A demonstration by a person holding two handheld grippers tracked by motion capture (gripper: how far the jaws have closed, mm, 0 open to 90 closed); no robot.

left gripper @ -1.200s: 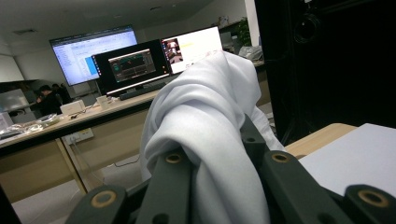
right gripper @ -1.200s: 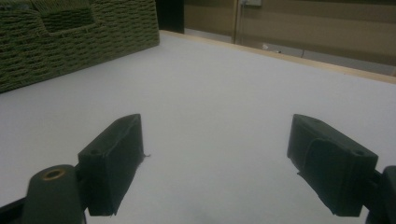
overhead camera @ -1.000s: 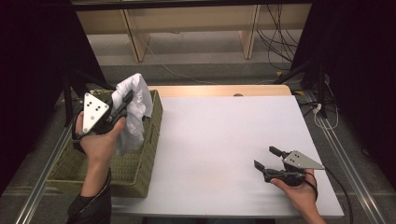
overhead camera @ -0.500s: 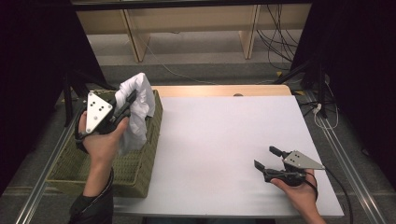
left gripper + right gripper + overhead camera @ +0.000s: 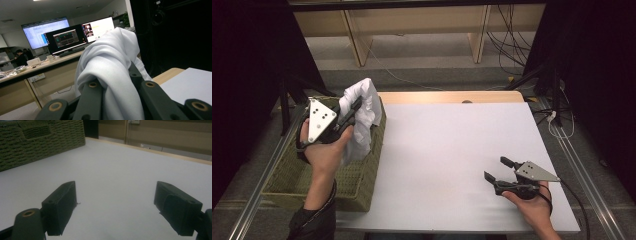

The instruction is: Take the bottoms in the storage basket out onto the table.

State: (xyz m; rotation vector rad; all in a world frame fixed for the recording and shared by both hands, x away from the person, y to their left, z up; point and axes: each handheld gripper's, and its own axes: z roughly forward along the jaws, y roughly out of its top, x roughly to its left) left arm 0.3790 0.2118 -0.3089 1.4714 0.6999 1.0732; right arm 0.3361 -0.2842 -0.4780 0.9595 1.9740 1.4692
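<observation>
White cloth (image 5: 361,116), soft and bunched, hangs lifted above the woven basket (image 5: 362,185) at the table's left edge. The left gripper (image 5: 353,111) has its jaws clamped on a fold of it; in the left gripper view the fabric (image 5: 110,75) drapes over and between the black jaws, pinched tight, with loose ends falling below.

Handling, as a judgement: light, limp, no shape of its own. It will sag and swing from any single hold, and a shallow pinch on a thin fold could slip. Not fragile. Best taken at a thick gathered fold or near a hem or corner; a second hold on a free edge would let it be spread flat.

Right gripper (image 5: 498,171) rests low over the white tabletop (image 5: 452,145) near the right corner, jaws well apart, nothing between them, well away from the cloth.

Views compared: the high view gives the layout of basket, table and both hands (image 5: 324,150). The left gripper view gives the bite itself, plus a background of monitors (image 5: 65,37) and a desk. The right gripper view looks low across the bare tabletop to the basket's woven side (image 5: 42,140).
</observation>
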